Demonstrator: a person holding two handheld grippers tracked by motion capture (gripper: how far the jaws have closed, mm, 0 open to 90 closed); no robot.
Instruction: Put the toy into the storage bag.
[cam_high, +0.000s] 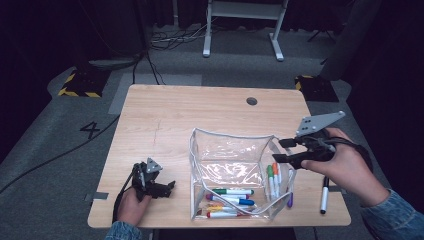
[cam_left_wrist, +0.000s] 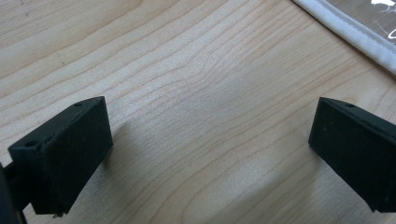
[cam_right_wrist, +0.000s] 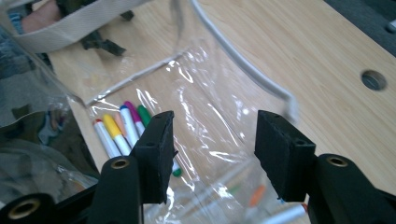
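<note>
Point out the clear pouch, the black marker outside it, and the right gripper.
clear pouch (cam_high: 227, 134): high view, back rim's white piping.
black marker (cam_high: 324, 196): high view, white barrel, on the table right of the pouch.
right gripper (cam_high: 276, 150): high view, midway between its open jaws, over the pouch's right edge.

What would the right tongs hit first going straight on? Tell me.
Probably the clear pouch: the open right tongs point into its mouth, so its clear wall or floor comes before the markers, though depth is unclear.
</note>
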